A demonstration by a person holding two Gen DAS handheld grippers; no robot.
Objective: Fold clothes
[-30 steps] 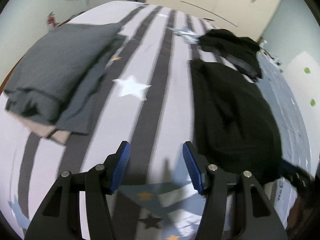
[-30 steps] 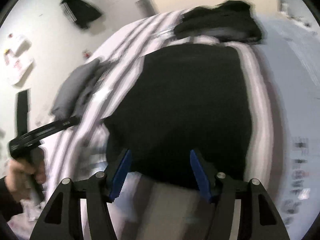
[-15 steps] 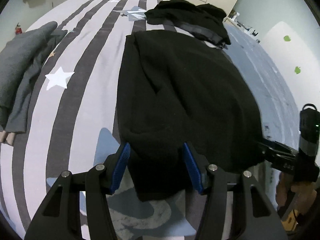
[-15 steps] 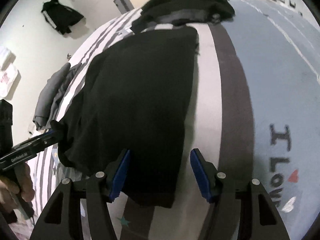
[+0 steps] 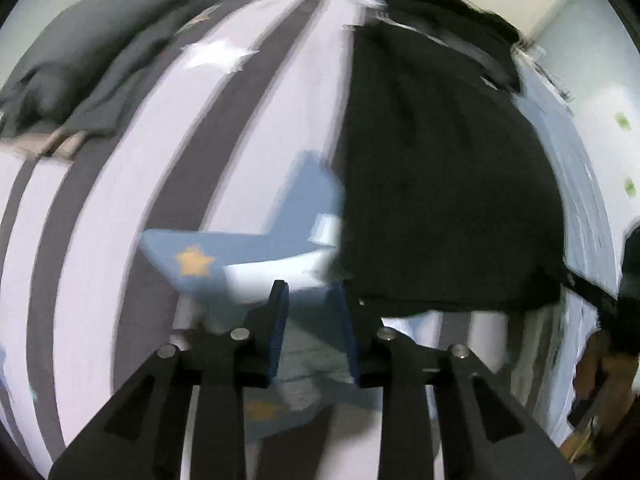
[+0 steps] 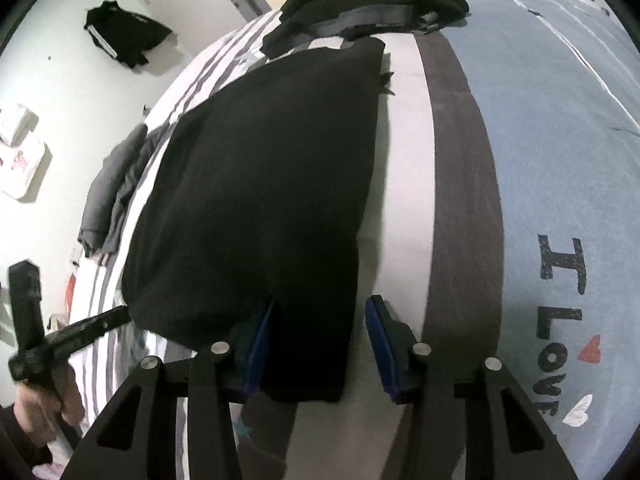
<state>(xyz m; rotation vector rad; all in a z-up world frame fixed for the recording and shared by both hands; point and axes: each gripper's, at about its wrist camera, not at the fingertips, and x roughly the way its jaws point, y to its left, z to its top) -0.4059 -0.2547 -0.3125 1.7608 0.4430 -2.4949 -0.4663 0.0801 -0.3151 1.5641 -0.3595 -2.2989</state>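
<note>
A black garment lies spread lengthwise on the striped bed. It also shows in the left wrist view. My right gripper is open, its jaws astride the garment's near right corner, which lies between the blue pads. My left gripper is open and narrower, empty, just left of the garment's near left corner above a blue star print. The left gripper also shows at the left edge of the right wrist view, at the garment's near left corner.
A folded grey pile lies at the left of the bed. A heap of black clothes lies at the far end. A blue blanket with lettering covers the right side. A black jacket hangs on the wall.
My left gripper has shifted left off the garment's corner and its jaws have narrowed. My right gripper has moved slightly closer over the near right corner, jaws still open.
</note>
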